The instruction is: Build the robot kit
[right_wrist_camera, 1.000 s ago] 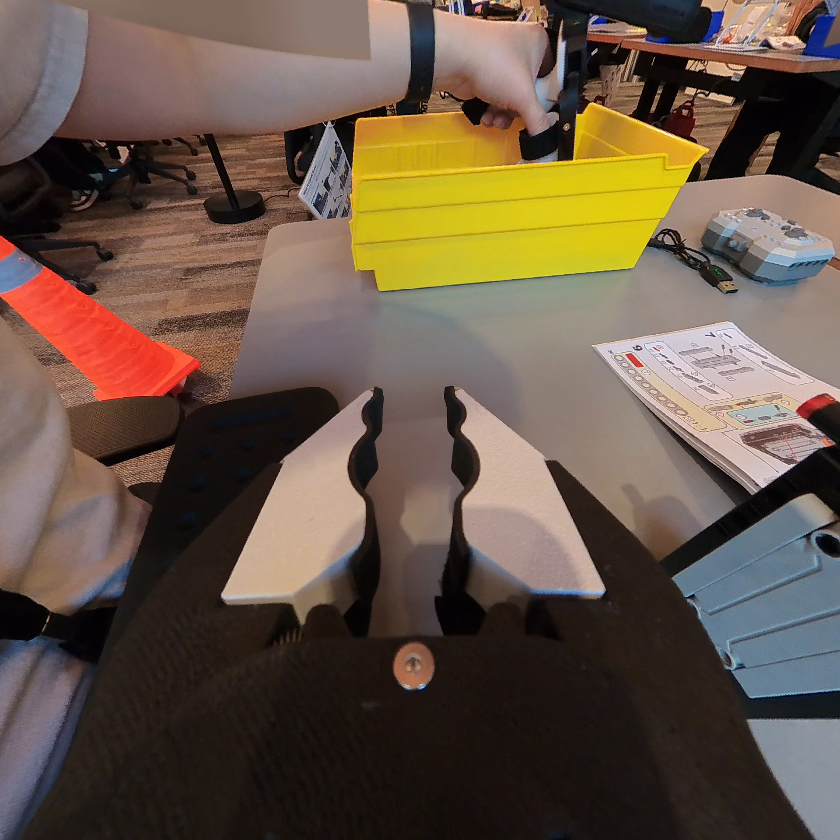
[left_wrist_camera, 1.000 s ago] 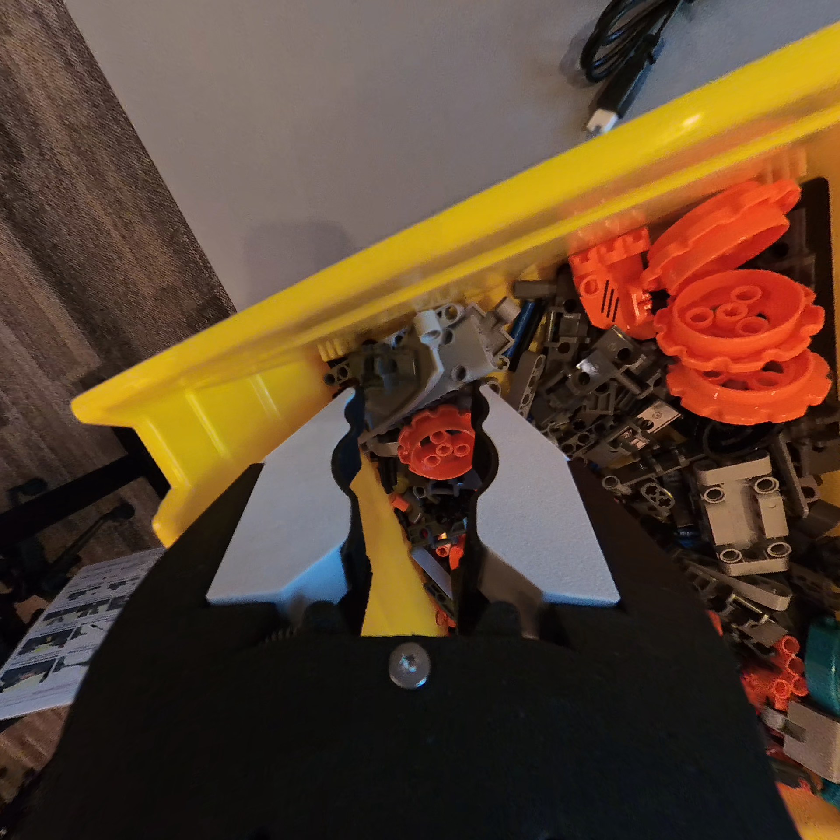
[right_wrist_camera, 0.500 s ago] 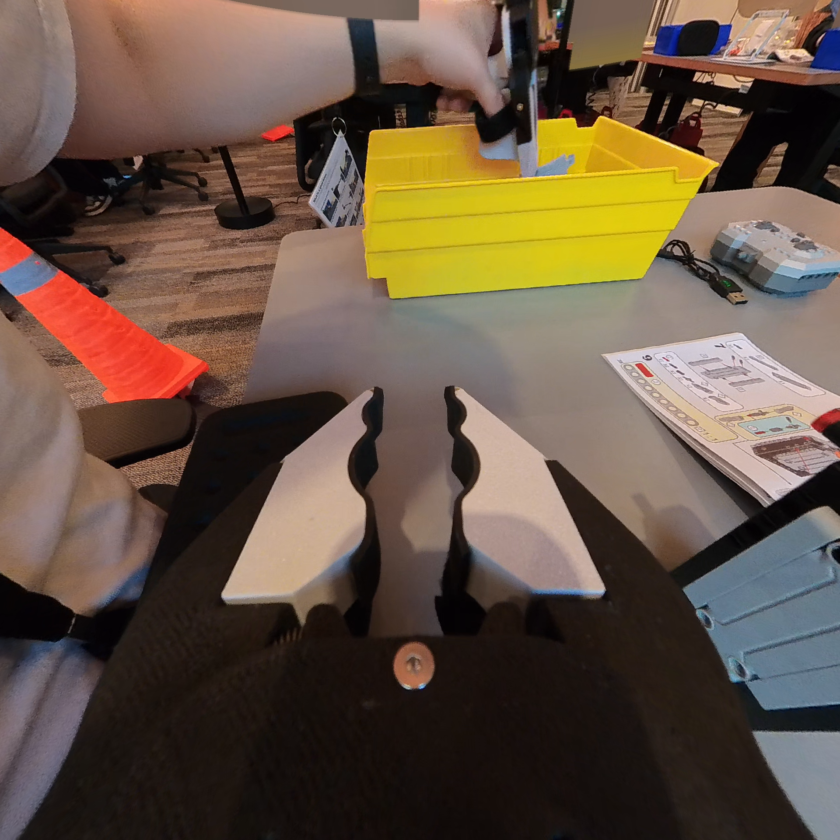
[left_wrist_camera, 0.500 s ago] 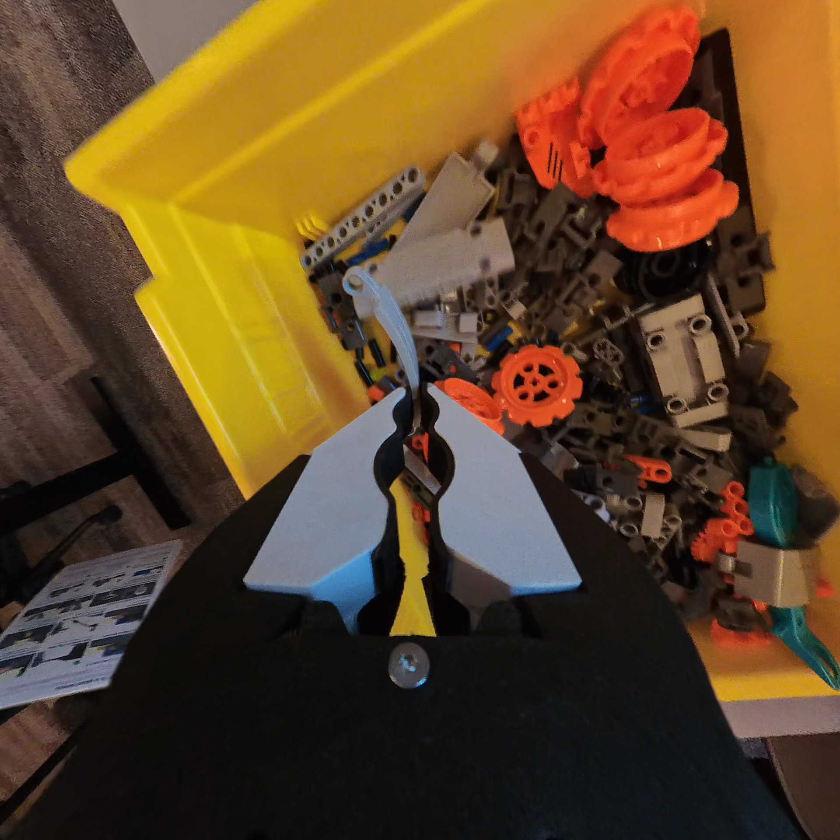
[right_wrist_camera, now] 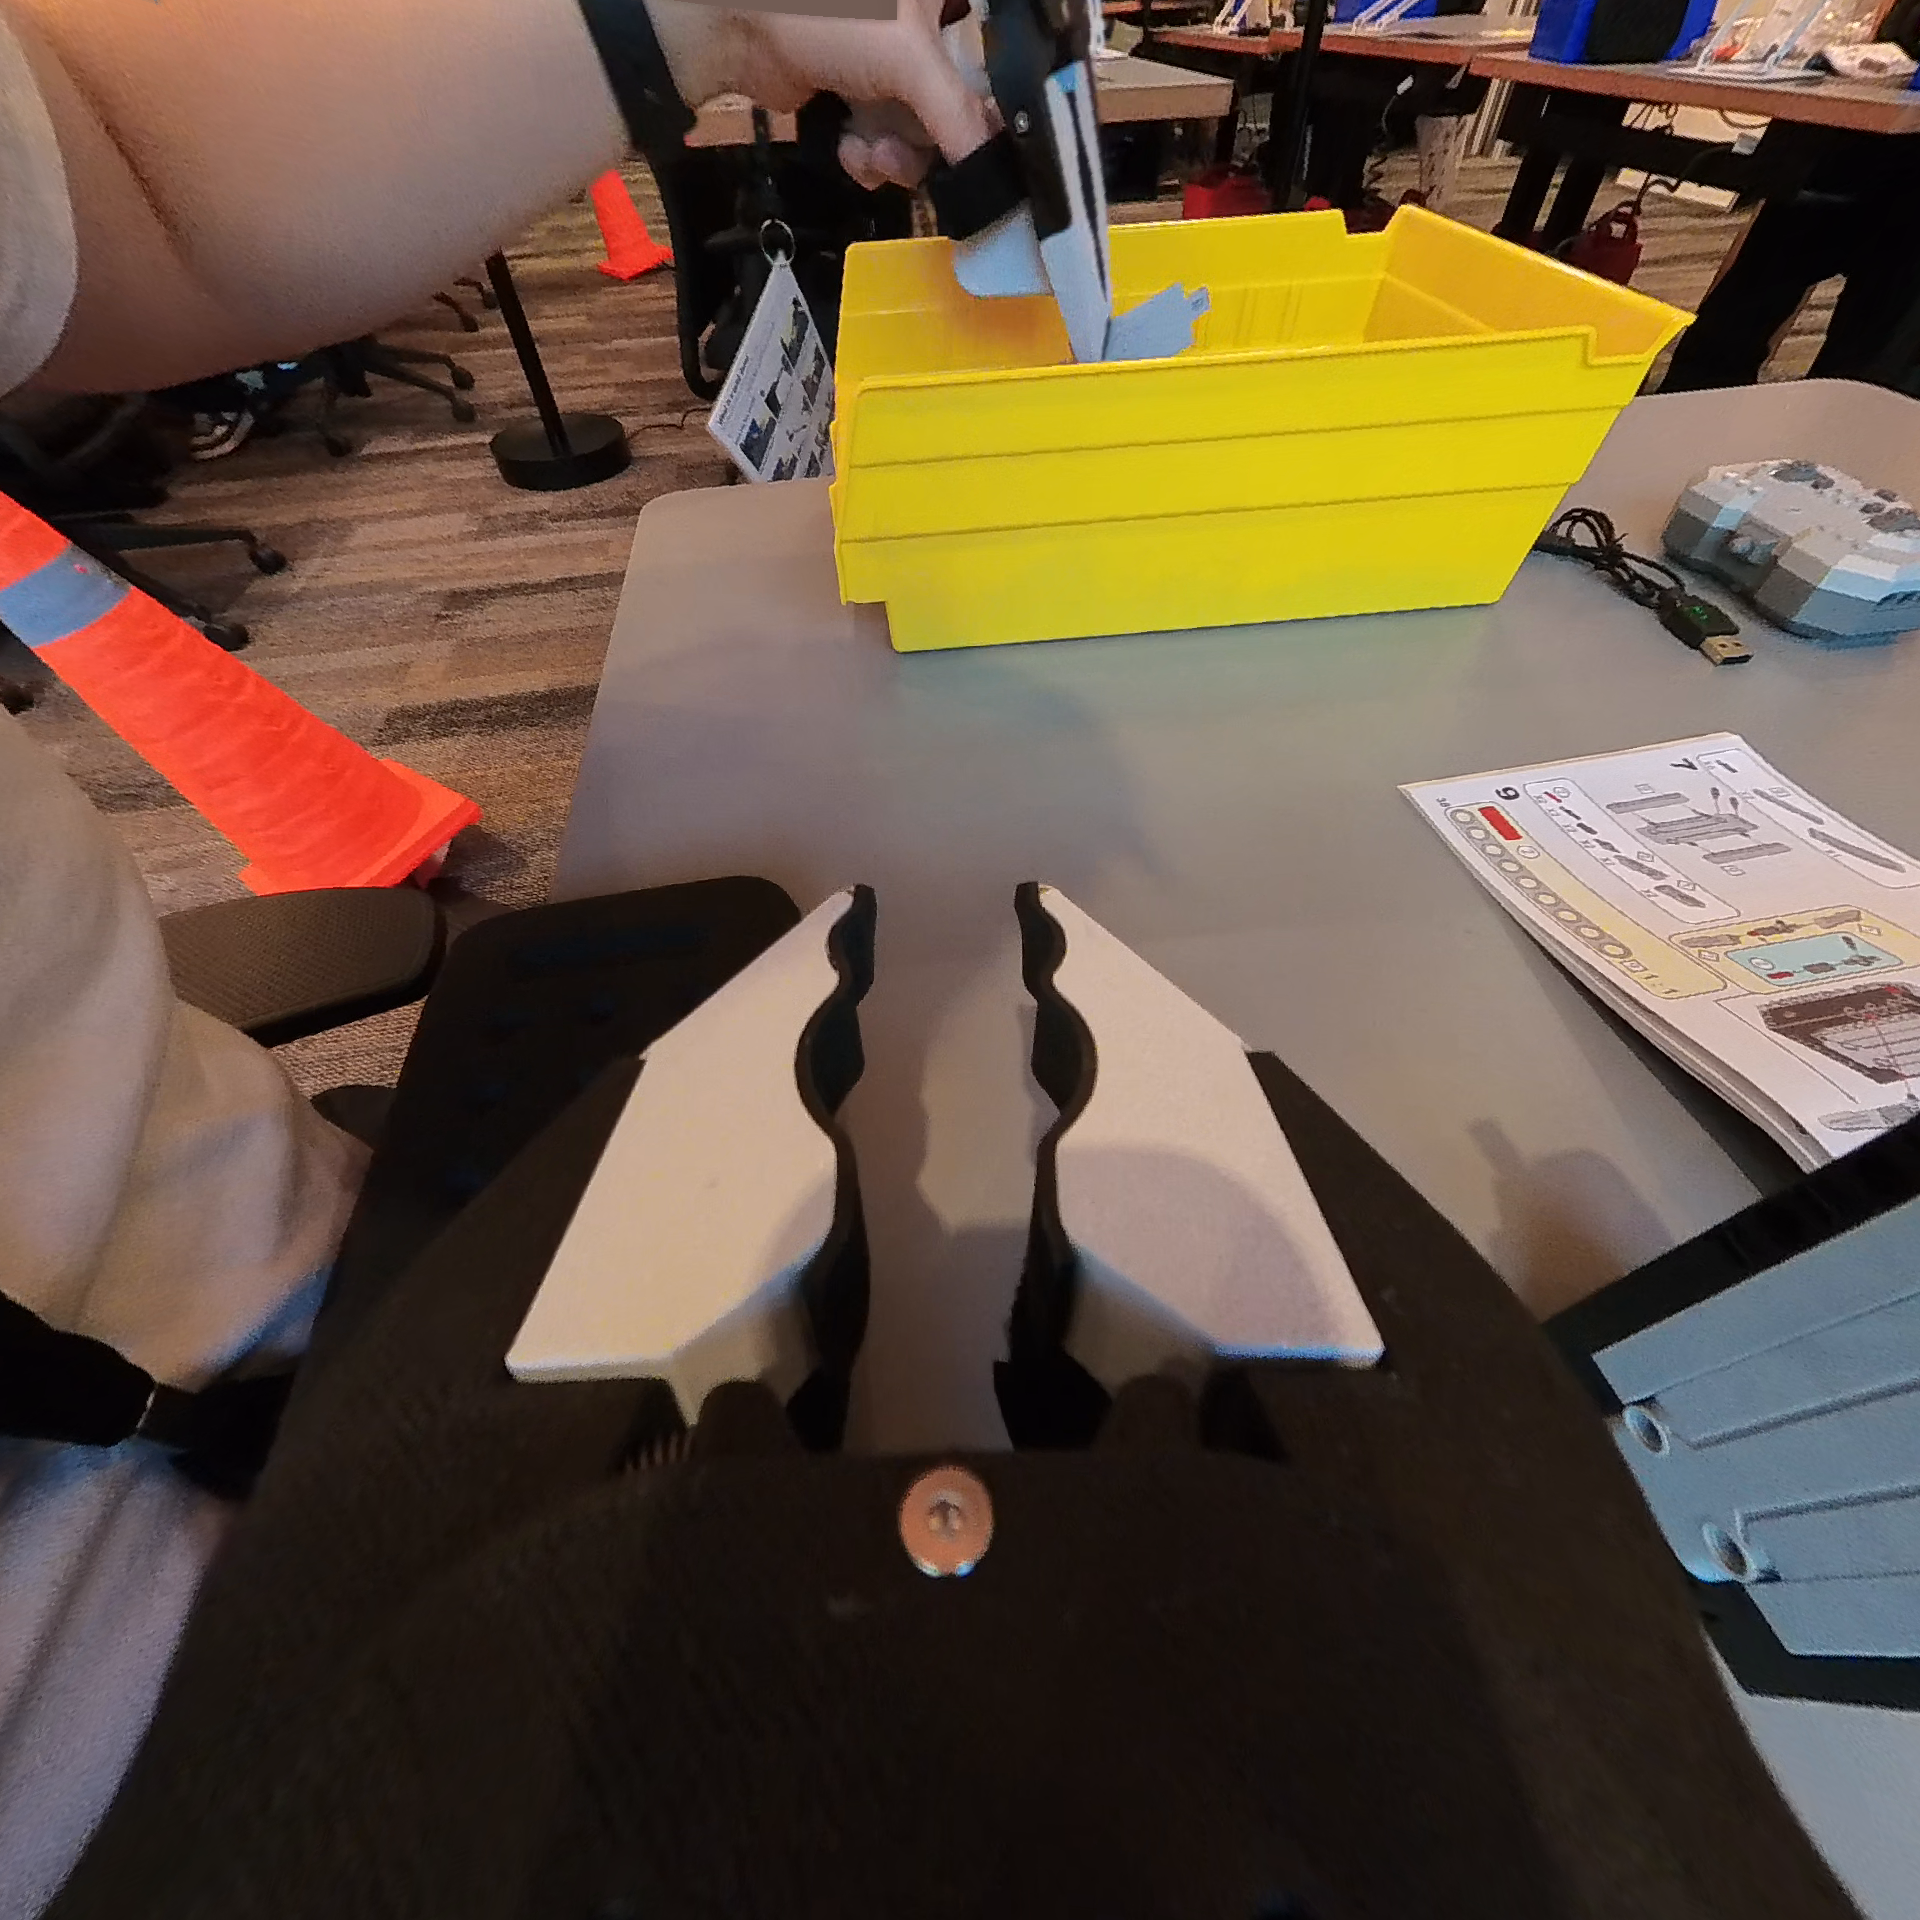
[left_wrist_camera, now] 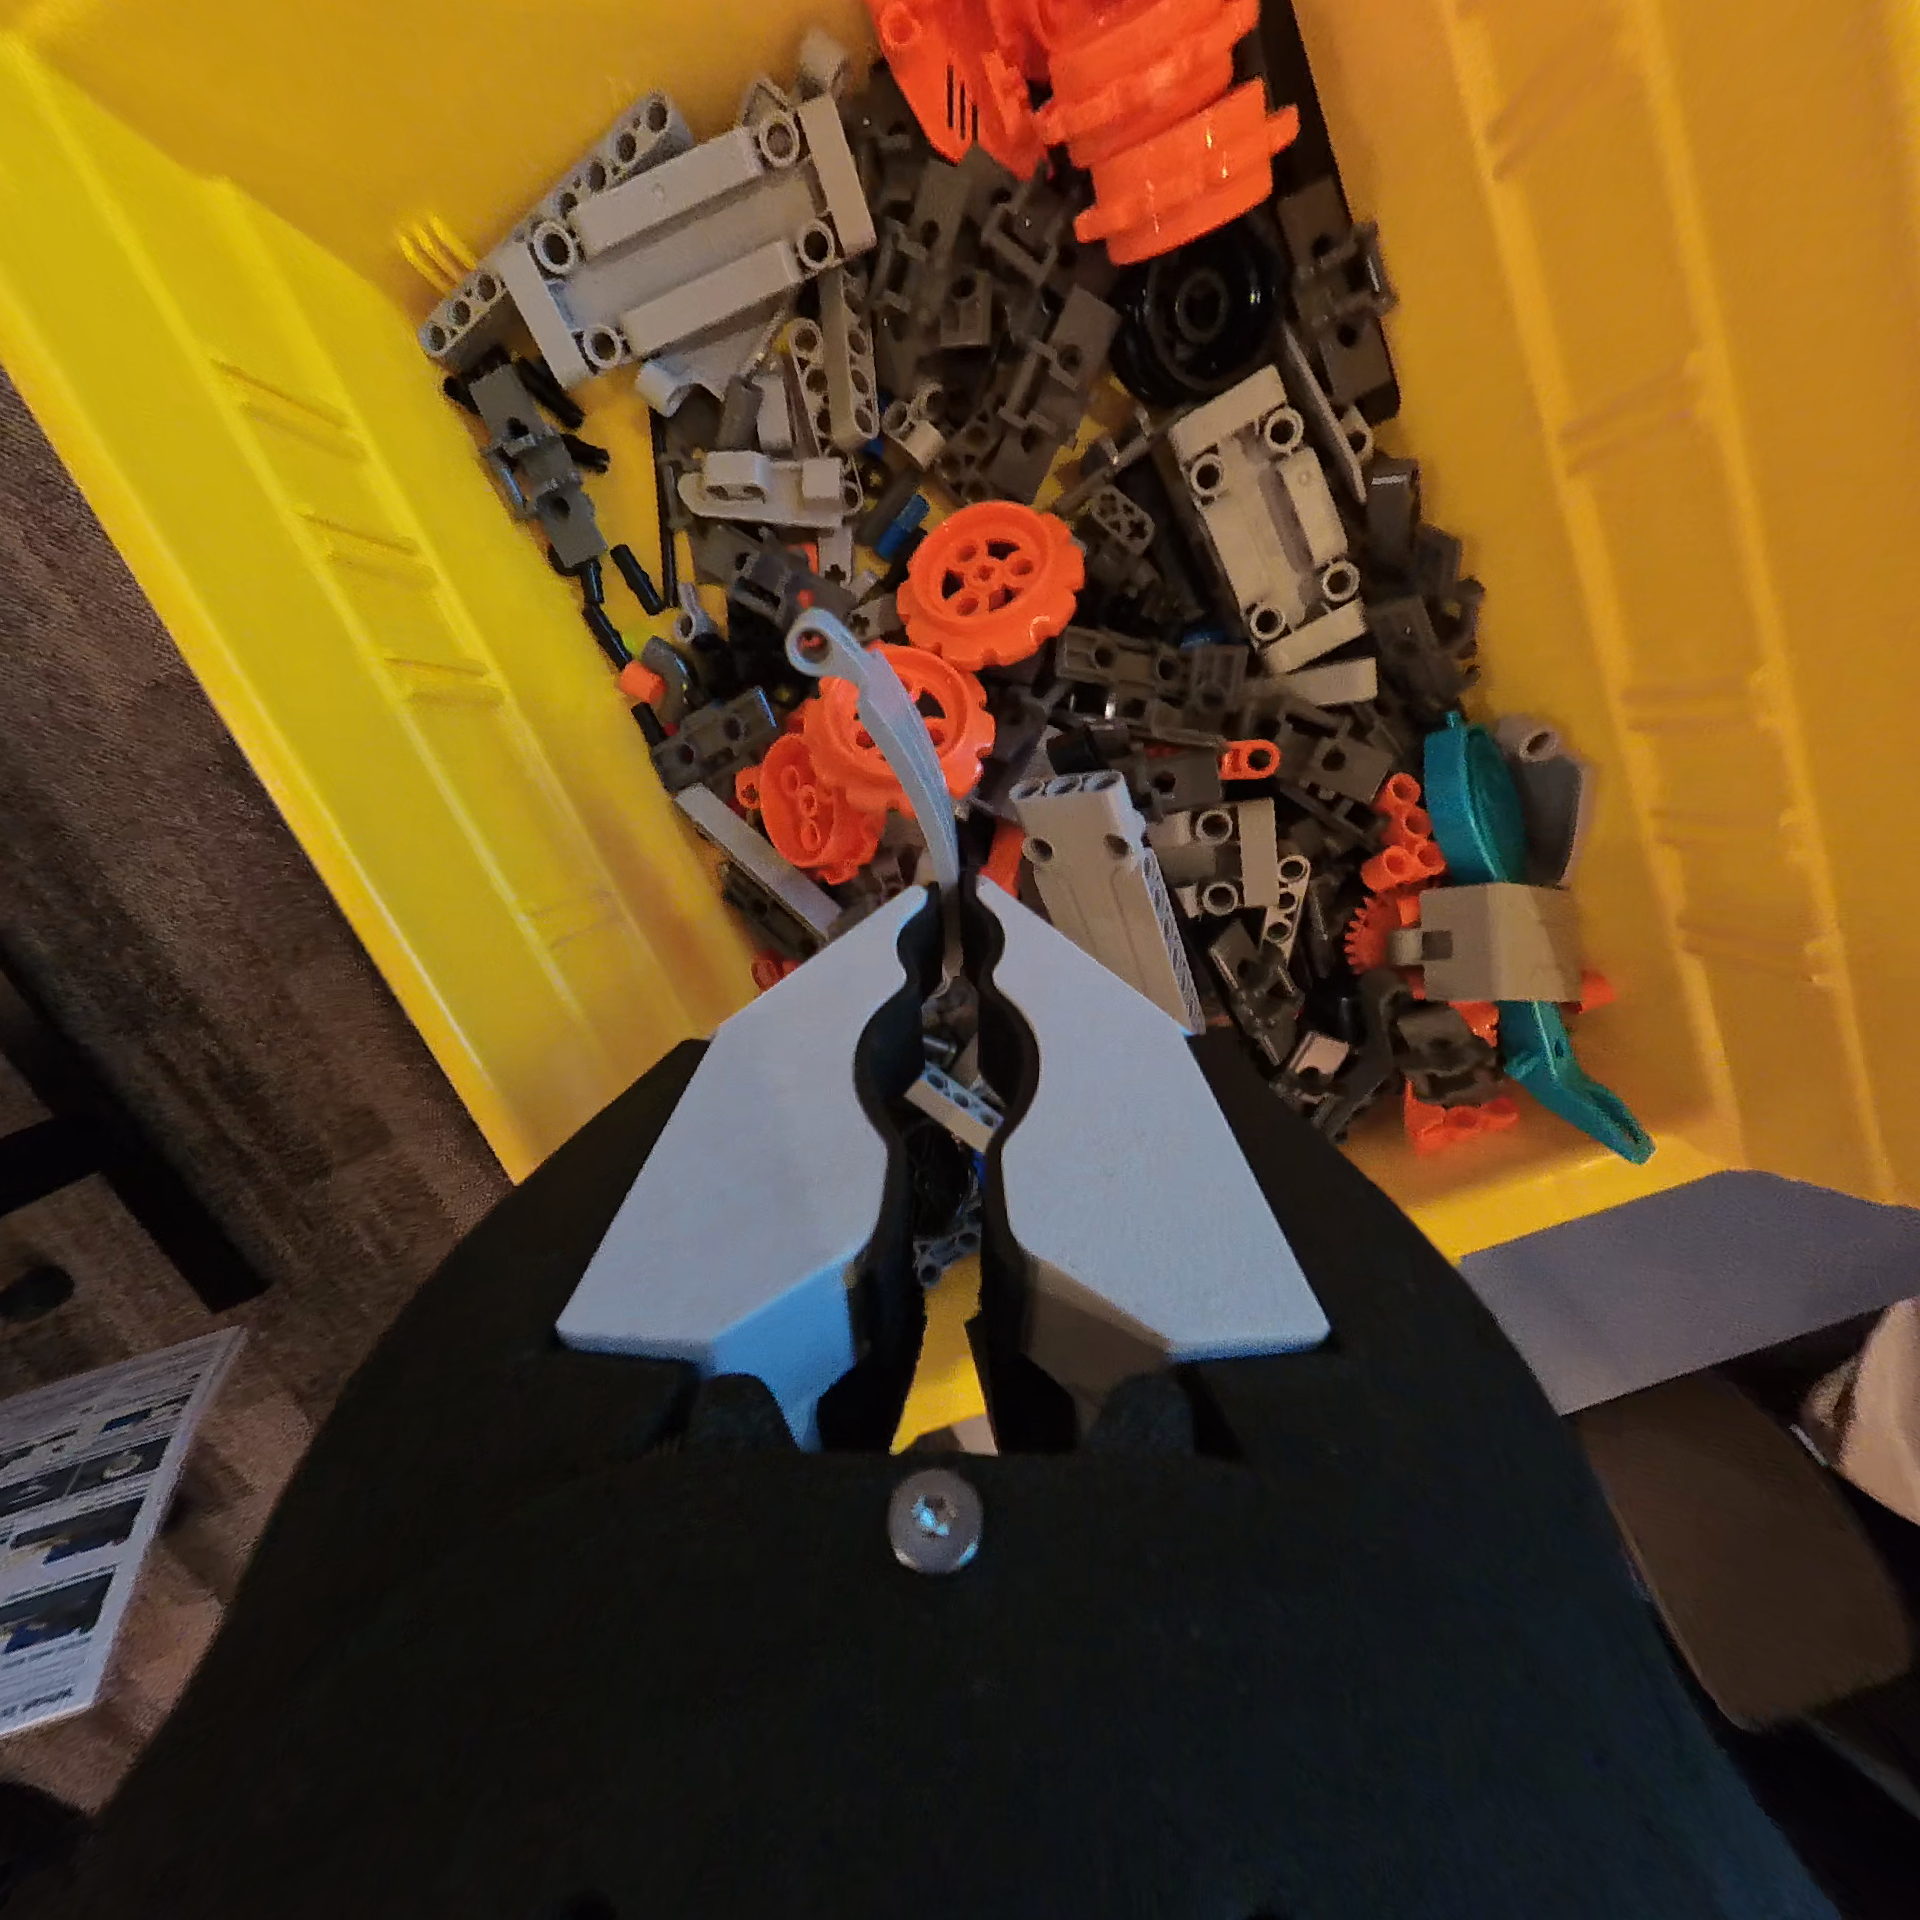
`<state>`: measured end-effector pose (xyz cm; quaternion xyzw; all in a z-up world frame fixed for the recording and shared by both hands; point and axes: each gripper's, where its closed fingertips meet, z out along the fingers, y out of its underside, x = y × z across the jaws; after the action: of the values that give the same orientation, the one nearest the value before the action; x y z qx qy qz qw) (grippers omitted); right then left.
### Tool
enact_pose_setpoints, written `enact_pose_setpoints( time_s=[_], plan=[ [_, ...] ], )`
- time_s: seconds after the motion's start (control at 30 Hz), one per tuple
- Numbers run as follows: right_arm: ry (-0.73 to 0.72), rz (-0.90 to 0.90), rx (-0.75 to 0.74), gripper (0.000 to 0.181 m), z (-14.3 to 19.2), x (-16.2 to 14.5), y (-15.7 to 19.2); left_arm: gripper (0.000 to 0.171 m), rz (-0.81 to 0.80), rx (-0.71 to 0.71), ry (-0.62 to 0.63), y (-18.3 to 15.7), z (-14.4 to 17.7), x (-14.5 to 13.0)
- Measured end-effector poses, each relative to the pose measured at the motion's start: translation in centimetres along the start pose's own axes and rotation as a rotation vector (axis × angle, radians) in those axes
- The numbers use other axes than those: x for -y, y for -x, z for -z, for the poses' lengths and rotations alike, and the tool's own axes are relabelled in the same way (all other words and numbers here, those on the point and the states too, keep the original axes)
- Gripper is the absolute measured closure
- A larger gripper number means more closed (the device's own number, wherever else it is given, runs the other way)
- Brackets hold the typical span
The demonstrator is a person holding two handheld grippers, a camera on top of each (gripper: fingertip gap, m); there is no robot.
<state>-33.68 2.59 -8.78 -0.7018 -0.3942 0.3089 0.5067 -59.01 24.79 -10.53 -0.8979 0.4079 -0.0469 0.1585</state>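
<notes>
The left gripper (left_wrist_camera: 958, 902), its pale wedge-shaped fingers with wavy black pads pinched together, grips a thin curved light-grey plastic panel (left_wrist_camera: 883, 734) above the heap of grey, black and orange studded building pieces (left_wrist_camera: 1091, 582) in the glossy yellow ribbed plastic bin (right_wrist_camera: 1195, 488). The right gripper (right_wrist_camera: 945, 896) hovers low over the smooth grey table (right_wrist_camera: 1039, 769) with its jaws apart and empty. Right of it lie a printed instruction booklet (right_wrist_camera: 1704, 935), its small print too fine to read, a black USB cable (right_wrist_camera: 1652, 603) and a grey blocky brick unit (right_wrist_camera: 1808, 540).
</notes>
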Motion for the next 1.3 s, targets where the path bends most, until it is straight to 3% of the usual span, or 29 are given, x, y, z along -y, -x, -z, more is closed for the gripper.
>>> enact_pose_setpoints(
  time_s=[0.17, 0.4, 0.5, 0.6, 0.73, 0.87, 0.93, 1.1, 1.3],
  plan=[
    [-0.003, -0.007, 0.001, 0.154, -0.1, 0.0, -0.1, 0.163, 0.033, 0.003, -0.005, -0.4, 0.5, -0.5],
    [-0.018, -0.009, -0.004, 0.154, 0.0, 0.2, -0.3, 0.16, 0.033, 0.06, -0.093, 0.9, 1.2, 0.9],
    [-0.029, -0.007, -0.008, 0.154, 0.0, 0.3, -0.5, 0.158, 0.026, 0.108, -0.18, 1.7, 2.0, 2.7],
    [-0.055, -0.001, -0.007, 0.154, 0.1, 0.8, -0.5, 0.158, 0.051, 0.065, -0.309, 1.2, 3.1, 5.5],
    [-0.089, 0.009, -0.005, 0.155, 0.3, 1.2, -0.7, 0.135, 0.078, 0.017, -0.297, 0.7, 3.7, 7.0],
    [-0.108, 0.017, -0.007, 0.155, 0.2, 1.5, -1.0, 0.146, 0.06, 0.127, -0.336, 2.1, 5.2, 9.3],
    [-0.114, 0.027, -0.007, 0.156, 0.2, 1.6, -1.0, 0.145, 0.039, 0.078, -0.274, 1.3, 4.6, 9.5],
    [-0.112, 0.046, 0.003, 0.156, -0.1, 1.5, -0.8, 0.14, 0.036, 0.065, 0.034, 2.2, 0.8, 7.1],
    [-0.098, 0.054, 0.021, 0.156, -0.8, 1.4, -0.4, 0.133, 0.091, 0.011, 0.132, 2.9, -3.1, 7.1]
  ],
)
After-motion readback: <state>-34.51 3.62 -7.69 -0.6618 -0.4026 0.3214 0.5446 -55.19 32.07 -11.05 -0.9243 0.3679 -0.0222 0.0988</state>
